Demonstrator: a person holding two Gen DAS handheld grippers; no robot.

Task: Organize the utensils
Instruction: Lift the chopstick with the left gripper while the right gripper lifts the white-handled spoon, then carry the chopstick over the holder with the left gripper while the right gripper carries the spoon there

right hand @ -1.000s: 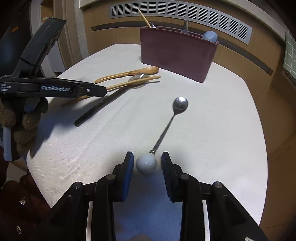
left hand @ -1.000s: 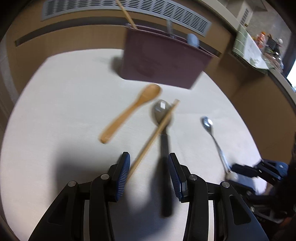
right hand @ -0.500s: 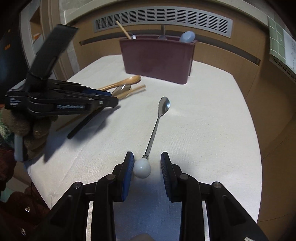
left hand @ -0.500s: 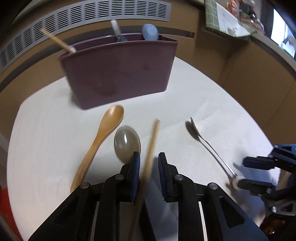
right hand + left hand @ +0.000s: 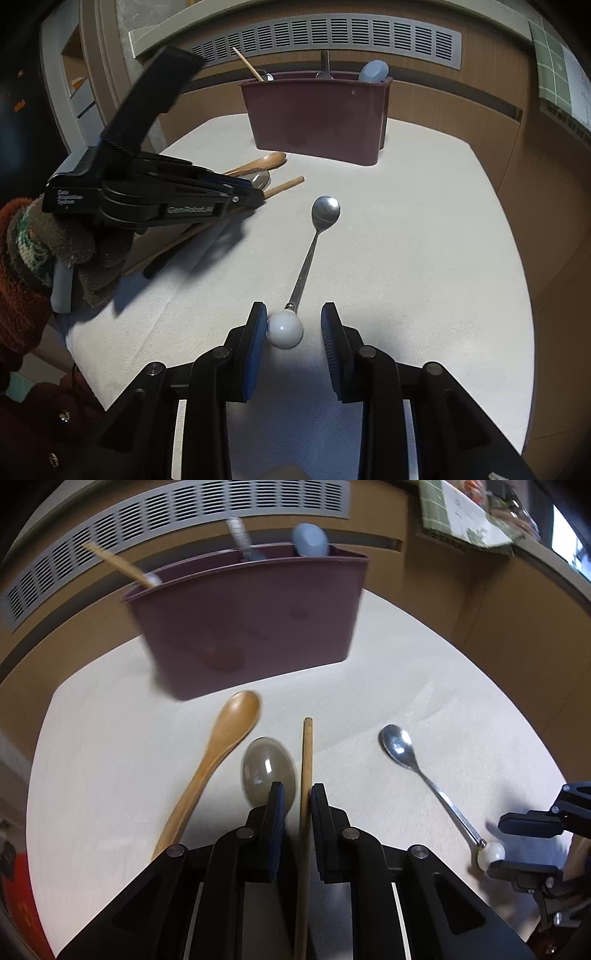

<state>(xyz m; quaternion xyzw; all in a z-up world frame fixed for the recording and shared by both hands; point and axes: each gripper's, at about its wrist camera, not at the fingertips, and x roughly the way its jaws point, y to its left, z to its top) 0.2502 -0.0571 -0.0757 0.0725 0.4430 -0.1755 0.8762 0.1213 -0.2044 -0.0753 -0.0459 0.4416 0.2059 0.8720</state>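
Note:
My left gripper [image 5: 297,801] is shut on a wooden chopstick [image 5: 306,760] and holds it a little above the cloth; it also shows in the right wrist view [image 5: 258,194]. A wooden spoon [image 5: 218,753] and a grey spoon with a black handle [image 5: 267,768] lie beside it. A metal spoon [image 5: 314,243] with a white ball end [image 5: 284,328] lies on the cloth. My right gripper [image 5: 293,325] is open around that ball; the left pad touches it. The maroon utensil holder [image 5: 317,118] stands at the back, with several utensils in it.
The round table [image 5: 424,240] has a white cloth. A wooden wall with a vent grille [image 5: 332,37] curves behind it. The table's edge is close on the right and at the near left.
My left gripper closed on the chopstick and lifted it, moving toward the holder. My right gripper stayed open around the spoon's ball end.

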